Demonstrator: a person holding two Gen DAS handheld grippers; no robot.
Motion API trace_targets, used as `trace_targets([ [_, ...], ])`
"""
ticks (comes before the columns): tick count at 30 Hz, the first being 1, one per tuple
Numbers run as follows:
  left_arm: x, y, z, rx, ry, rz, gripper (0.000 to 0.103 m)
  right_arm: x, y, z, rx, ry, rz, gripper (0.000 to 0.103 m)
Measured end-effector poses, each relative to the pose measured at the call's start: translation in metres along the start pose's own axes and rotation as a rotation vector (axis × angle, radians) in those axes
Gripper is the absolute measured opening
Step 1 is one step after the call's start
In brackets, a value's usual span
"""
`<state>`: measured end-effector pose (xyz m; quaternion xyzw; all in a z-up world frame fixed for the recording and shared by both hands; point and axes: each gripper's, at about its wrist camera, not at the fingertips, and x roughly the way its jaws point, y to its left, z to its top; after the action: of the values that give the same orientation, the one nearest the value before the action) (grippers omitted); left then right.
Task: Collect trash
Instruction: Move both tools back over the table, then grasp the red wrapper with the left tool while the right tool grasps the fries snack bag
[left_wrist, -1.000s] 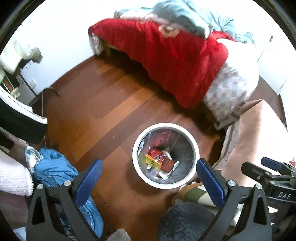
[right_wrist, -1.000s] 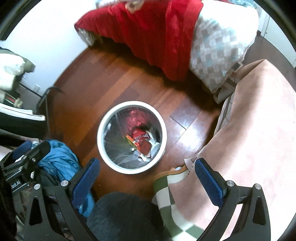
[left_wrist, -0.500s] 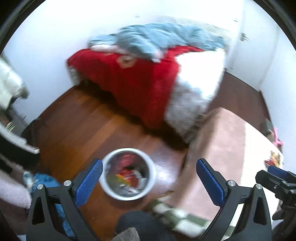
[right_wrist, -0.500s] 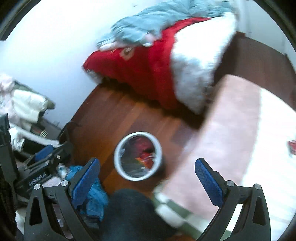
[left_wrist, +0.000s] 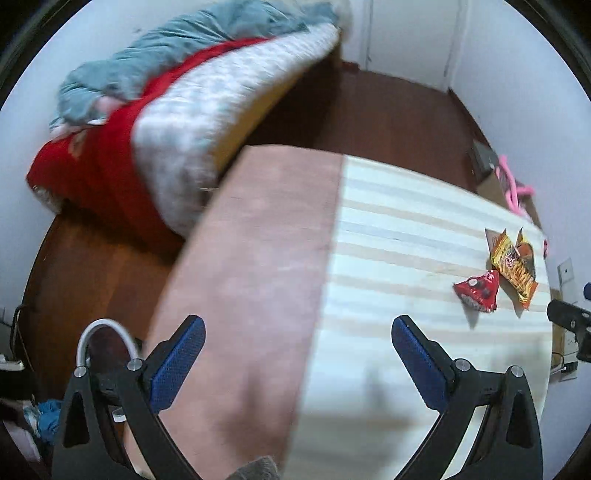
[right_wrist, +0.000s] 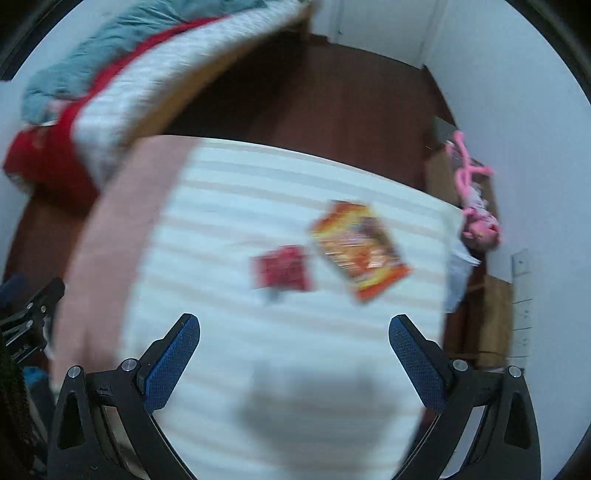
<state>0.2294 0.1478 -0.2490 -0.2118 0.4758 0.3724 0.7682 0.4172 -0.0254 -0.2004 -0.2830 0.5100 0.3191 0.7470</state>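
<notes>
You have 2 pieces left to collect: a small red wrapper (right_wrist: 282, 268) and a larger orange snack bag (right_wrist: 360, 249), both crinkly foil lying flat, just beside each other on the striped tabletop (right_wrist: 236, 206). Your right gripper (right_wrist: 294, 345) and left gripper (left_wrist: 297, 349) both hang empty with fingers spread. The white bin rim (left_wrist: 105, 326) shows down on the floor at the left.

Soft even daylight, heavy motion blur, fisheye bending and dark vignette at edges.

A home bedroom: a bed (left_wrist: 155, 122) heaped with blankets (left_wrist: 177, 51), wooden floor (left_wrist: 388, 114), striped mattress (left_wrist: 406, 258).
</notes>
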Motion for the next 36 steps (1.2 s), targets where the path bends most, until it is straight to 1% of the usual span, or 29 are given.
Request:
trace_targets([
  [2, 0.020, -0.024, 0.007, 0.023, 0.027, 0.004, 0.103, 0.025, -0.022, 0.009, -0.012, 0.029, -0.030, 0.103],
  [4, 0.032, -0.038, 0.010, 0.049, 0.039, 0.014, 0.103, 0.052, -0.041, 0.018, -0.036, 0.063, -0.048, 0.103],
  [6, 0.043, -0.052, 0.016, 0.074, 0.047, 0.027, 0.103, 0.075, -0.050, 0.026, -0.060, 0.085, -0.040, 0.103],
  [9, 0.056, -0.064, 0.019, 0.100, 0.056, 0.034, 0.103, 0.106, -0.051, 0.041, -0.115, 0.103, -0.028, 0.103],
  [12, 0.065, -0.068, 0.020, 0.102, 0.082, 0.018, 0.103, 0.132, -0.054, 0.054, -0.112, 0.127, 0.052, 0.103],
  [14, 0.065, -0.072, 0.019, 0.109, 0.093, -0.012, 0.103, 0.145, -0.057, 0.058, -0.076, 0.145, 0.091, 0.103],
  [16, 0.060, -0.078, 0.018, 0.133, 0.085, -0.034, 0.103, 0.153, -0.062, 0.059, -0.031, 0.148, 0.117, 0.102],
  [17, 0.058, -0.082, 0.017, 0.148, 0.078, -0.047, 0.103, 0.153, -0.067, 0.058, -0.011, 0.148, 0.121, 0.096],
  [18, 0.052, -0.087, 0.015, 0.172, 0.064, -0.064, 0.103, 0.151, -0.069, 0.056, -0.004, 0.131, 0.109, 0.093],
  [20, 0.042, -0.098, 0.010, 0.211, 0.051, -0.096, 0.103, 0.145, -0.074, 0.052, 0.003, 0.118, 0.080, 0.072],
  [22, 0.034, -0.111, 0.006, 0.245, 0.046, -0.131, 0.103, 0.139, -0.085, 0.042, 0.055, 0.123, 0.090, 0.063],
  [23, 0.030, -0.118, 0.005, 0.262, 0.046, -0.154, 0.103, 0.138, -0.091, 0.036, 0.096, 0.137, 0.087, 0.062],
  [25, 0.028, -0.131, 0.004, 0.287, 0.052, -0.195, 0.103, 0.134, -0.101, 0.023, 0.141, 0.138, 0.107, 0.060],
  [27, 0.034, -0.149, 0.005, 0.305, 0.085, -0.246, 0.103, 0.130, -0.109, 0.011, 0.169, 0.132, 0.092, 0.059],
  [28, 0.040, -0.156, 0.007, 0.309, 0.107, -0.264, 0.102, 0.128, -0.115, 0.004, 0.197, 0.129, 0.097, 0.055],
  [29, 0.047, -0.161, 0.009, 0.315, 0.123, -0.272, 0.102, 0.127, -0.121, -0.002, 0.221, 0.130, 0.096, 0.052],
  [30, 0.052, -0.167, 0.010, 0.322, 0.131, -0.274, 0.102, 0.126, -0.125, -0.007, 0.242, 0.127, 0.095, 0.052],
  [31, 0.058, -0.176, 0.010, 0.340, 0.133, -0.269, 0.097, 0.123, -0.127, -0.013, 0.261, 0.123, 0.093, 0.052],
  [32, 0.062, -0.184, 0.010, 0.363, 0.126, -0.260, 0.089, 0.122, -0.130, -0.018, 0.277, 0.125, 0.090, 0.051],
  [33, 0.064, -0.188, 0.011, 0.376, 0.122, -0.247, 0.064, 0.121, -0.132, -0.023, 0.294, 0.124, 0.092, 0.051],
  [34, 0.068, -0.193, 0.010, 0.399, 0.122, -0.221, 0.049, 0.118, -0.132, -0.026, 0.304, 0.124, 0.096, 0.051],
  [35, 0.069, -0.194, 0.010, 0.408, 0.120, -0.222, 0.046, 0.116, -0.133, -0.029, 0.316, 0.122, 0.099, 0.051],
  [36, 0.064, -0.195, 0.009, 0.411, 0.097, -0.230, 0.029, 0.113, -0.135, -0.032, 0.326, 0.117, 0.103, 0.051],
])
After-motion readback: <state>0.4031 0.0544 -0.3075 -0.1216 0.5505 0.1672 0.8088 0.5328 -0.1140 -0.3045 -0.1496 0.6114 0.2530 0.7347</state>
